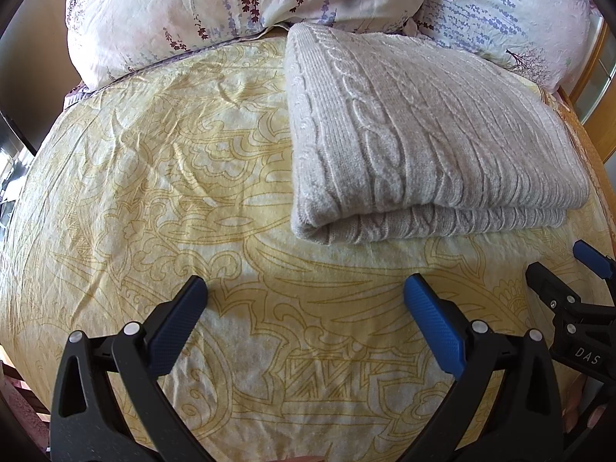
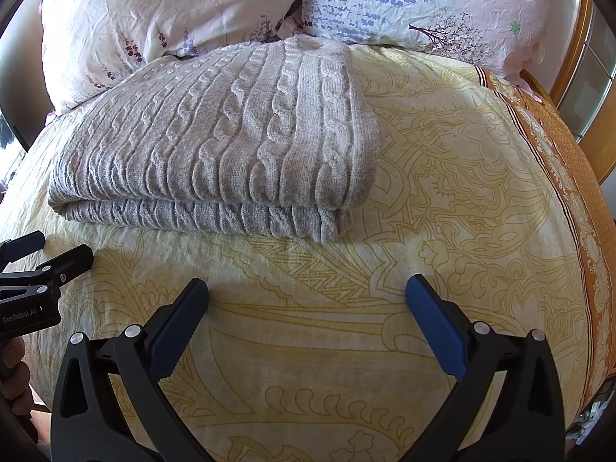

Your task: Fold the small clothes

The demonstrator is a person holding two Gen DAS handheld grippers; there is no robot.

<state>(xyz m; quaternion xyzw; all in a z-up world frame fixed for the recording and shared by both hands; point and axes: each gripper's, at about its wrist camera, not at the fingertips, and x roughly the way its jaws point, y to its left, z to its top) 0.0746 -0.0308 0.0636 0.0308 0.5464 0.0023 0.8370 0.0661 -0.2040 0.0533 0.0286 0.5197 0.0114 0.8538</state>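
Observation:
A grey cable-knit sweater (image 1: 423, 134) lies folded in a thick rectangle on the yellow patterned bed sheet (image 1: 154, 192); it also shows in the right wrist view (image 2: 223, 138). My left gripper (image 1: 306, 292) is open and empty, a short way in front of the sweater's near fold. My right gripper (image 2: 308, 292) is open and empty, also just in front of the sweater, toward its right end. The right gripper's fingers (image 1: 589, 258) show at the right edge of the left wrist view. The left gripper's fingers (image 2: 23, 244) show at the left edge of the right wrist view.
Two floral pillows (image 1: 231, 4) (image 2: 423, 0) lie behind the sweater at the head of the bed. An orange border band (image 2: 569, 161) runs along the sheet's right side, by a wooden bed frame (image 2: 569, 73).

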